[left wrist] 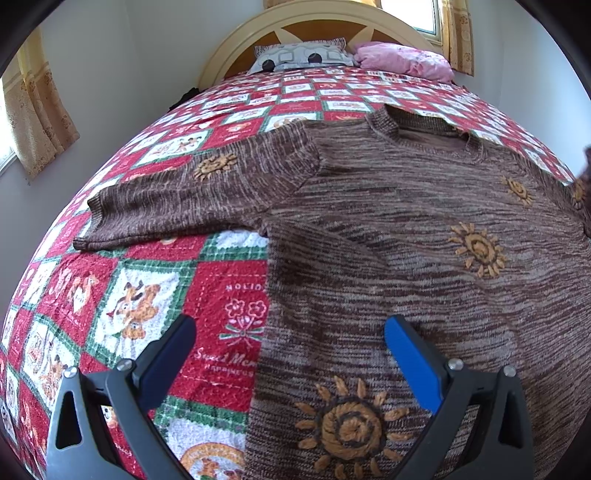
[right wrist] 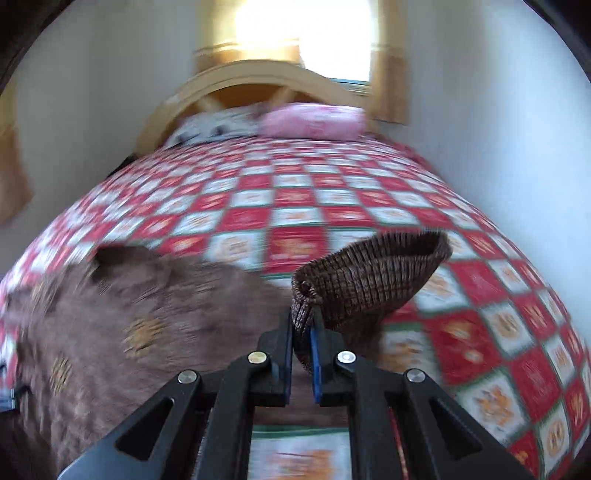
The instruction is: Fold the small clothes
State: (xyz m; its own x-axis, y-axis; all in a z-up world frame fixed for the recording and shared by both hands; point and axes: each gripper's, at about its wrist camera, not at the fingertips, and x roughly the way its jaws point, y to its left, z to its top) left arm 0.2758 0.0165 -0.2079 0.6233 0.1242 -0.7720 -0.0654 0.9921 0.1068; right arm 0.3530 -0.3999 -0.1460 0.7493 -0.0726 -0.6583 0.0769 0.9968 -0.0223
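Your left gripper (left wrist: pixel 290 350) hangs over the near part of the bed with its jaws spread wide and nothing between them. The sweater (left wrist: pixel 406 229) lies flat on the quilt (left wrist: pixel 147 295) just ahead of it: the sweater's left edge runs straight down between your two fingers, so the blue-padded finger (left wrist: pixel 410 365) sits over brown knit and the other finger (left wrist: pixel 166 354) sits over a red and white quilt square. A sewn sun (left wrist: pixel 351 428) on the knit lies close in front of the jaws, nearer the blue-padded finger. One sleeve (left wrist: pixel 177 206) stretches out flat ahead and to the left of this gripper, and the neckline (left wrist: pixel 424 133) lies farther ahead, toward the headboard (left wrist: pixel 314 22).

Your right gripper (right wrist: pixel 303 328) has its jaws pressed together on the cuff (right wrist: pixel 306 310) of the other sleeve. The pinched knit bunches between the pads, and the rest of that sleeve (right wrist: pixel 373 273) stands up off the quilt, ahead and a little right of the fingertips, with its open end turned toward the camera. The body of the sweater lies to the left of this gripper, blurred in this view. Beyond it, at the far end of the bed, a pink pillow (right wrist: pixel 314 122) and a grey one (right wrist: pixel 214 125) rest against the headboard.
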